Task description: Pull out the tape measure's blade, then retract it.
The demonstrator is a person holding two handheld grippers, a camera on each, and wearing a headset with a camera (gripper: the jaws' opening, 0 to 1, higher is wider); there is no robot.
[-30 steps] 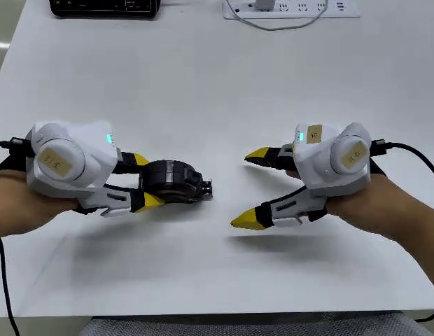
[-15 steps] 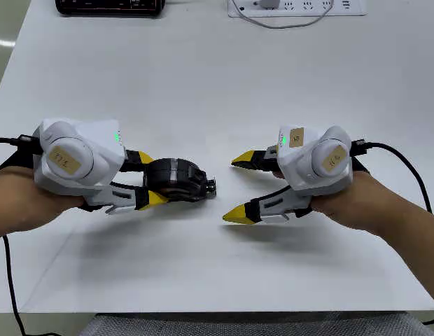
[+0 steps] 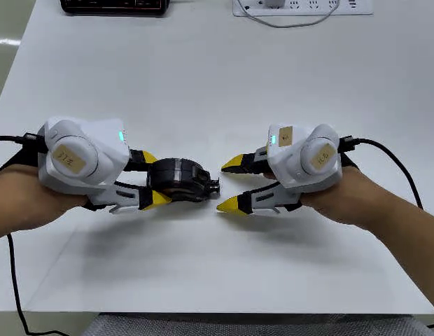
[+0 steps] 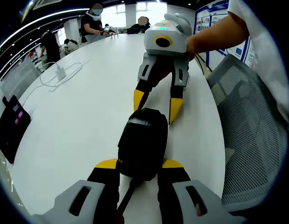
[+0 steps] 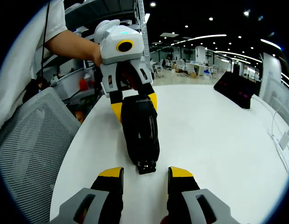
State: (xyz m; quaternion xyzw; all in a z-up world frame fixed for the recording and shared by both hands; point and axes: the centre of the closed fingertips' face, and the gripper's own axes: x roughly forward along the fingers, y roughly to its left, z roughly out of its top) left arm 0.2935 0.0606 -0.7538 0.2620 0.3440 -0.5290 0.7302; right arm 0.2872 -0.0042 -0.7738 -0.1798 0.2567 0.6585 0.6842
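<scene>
A black tape measure lies on the white table, its blade hook pointing right. My left gripper is shut on the tape measure, yellow tips pressed on both sides of the case. My right gripper is open, its yellow fingertips just right of the hook. In the right gripper view the tape measure stands ahead of the right gripper, and the hook sits close between the tips without being clamped. No blade is drawn out.
A white power strip with a cable lies at the far edge, a black device at the far left. A mesh chair stands at the near table edge. People sit far down the table.
My right gripper has moved left toward the tape measure, its open tips now at the hook. The left gripper keeps its hold; the head camera has shifted slightly.
</scene>
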